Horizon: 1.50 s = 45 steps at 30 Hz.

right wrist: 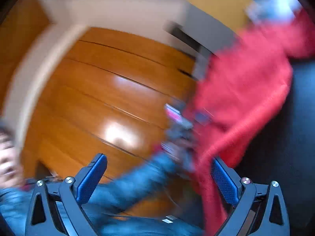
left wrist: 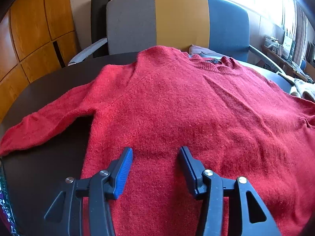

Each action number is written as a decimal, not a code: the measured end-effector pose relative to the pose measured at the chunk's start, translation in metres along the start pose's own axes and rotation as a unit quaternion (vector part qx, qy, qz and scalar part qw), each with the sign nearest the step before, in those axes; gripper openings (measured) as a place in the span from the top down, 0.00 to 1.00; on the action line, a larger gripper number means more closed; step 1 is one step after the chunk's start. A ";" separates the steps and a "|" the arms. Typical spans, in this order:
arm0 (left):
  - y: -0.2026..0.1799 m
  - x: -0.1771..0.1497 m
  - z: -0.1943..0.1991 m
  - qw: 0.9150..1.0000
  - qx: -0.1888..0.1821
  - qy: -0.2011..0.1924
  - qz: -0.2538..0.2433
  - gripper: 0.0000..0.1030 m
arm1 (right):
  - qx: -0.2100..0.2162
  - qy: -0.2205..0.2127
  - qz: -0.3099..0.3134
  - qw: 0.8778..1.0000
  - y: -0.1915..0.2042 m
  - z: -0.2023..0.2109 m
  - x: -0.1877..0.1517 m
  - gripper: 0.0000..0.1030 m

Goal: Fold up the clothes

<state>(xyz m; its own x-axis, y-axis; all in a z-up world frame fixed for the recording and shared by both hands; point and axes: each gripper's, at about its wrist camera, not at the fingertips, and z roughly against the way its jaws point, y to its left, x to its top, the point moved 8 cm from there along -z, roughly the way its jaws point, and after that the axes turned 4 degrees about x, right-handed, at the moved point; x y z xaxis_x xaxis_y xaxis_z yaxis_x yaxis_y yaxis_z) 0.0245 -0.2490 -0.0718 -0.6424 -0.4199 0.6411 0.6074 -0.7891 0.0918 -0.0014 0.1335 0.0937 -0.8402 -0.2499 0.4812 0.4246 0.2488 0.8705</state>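
A red knit sweater (left wrist: 177,102) lies spread flat on a dark round table (left wrist: 49,82), collar at the far side and one sleeve (left wrist: 45,122) stretched out to the left. My left gripper (left wrist: 155,153) hovers open just above the sweater's lower body, with nothing between its blue pads. The right wrist view is heavily blurred and tilted. There my right gripper (right wrist: 159,165) stands wide open, and the red sweater (right wrist: 242,90) fills the right side, its edge running down beside the right finger (right wrist: 222,179). A blue-sleeved arm with the other gripper crosses in front.
A chair with grey, yellow and blue back panels (left wrist: 177,19) stands behind the table. Wooden cabinet panels (left wrist: 29,29) line the left wall. A light knit garment (left wrist: 305,90) lies at the table's right edge, and a cluttered shelf (left wrist: 283,47) runs under the window.
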 end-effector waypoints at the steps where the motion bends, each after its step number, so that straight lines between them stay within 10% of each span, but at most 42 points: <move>1: 0.000 0.000 0.000 1.000 -0.002 0.000 0.002 0.50 | 0.033 -0.018 0.033 0.999 0.031 0.013 0.011 0.00; 6: 0.000 0.000 0.001 1.000 -0.003 -0.001 0.005 0.50 | -0.038 -0.007 0.107 0.994 0.066 0.031 0.015 0.00; 11: 0.000 0.000 0.001 1.000 -0.002 -0.001 0.005 0.49 | -0.135 0.049 0.048 0.988 -0.002 -0.003 -0.006 0.00; 18: 0.002 -0.001 0.003 1.000 -0.005 -0.004 0.012 0.50 | -0.387 0.173 0.032 0.905 -0.133 -0.063 -0.047 0.00; 26: 0.004 -0.004 0.006 0.999 -0.015 -0.009 0.027 0.50 | -0.340 0.113 0.028 0.933 -0.129 -0.026 -0.048 0.00; 32: 0.002 -0.003 0.006 1.000 -0.007 -0.009 0.024 0.49 | -0.386 0.106 0.095 0.911 -0.121 -0.042 -0.051 0.00; 39: 0.001 -0.003 0.006 1.000 -0.001 -0.008 0.024 0.49 | -0.344 0.061 0.011 0.937 -0.123 -0.019 -0.032 0.05; 45: 0.001 -0.004 0.006 1.000 -0.001 -0.009 0.025 0.49 | -0.344 -0.171 -0.018 0.923 -0.077 0.112 0.028 0.06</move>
<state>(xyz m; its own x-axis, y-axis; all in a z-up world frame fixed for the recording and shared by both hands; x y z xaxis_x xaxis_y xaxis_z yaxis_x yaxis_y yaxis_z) 0.0299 -0.2454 -0.0698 -0.6035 -0.4503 0.6581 0.6373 -0.7684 0.0586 -0.0953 0.2120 0.0286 -0.8652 0.0929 0.4928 0.4093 -0.4371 0.8009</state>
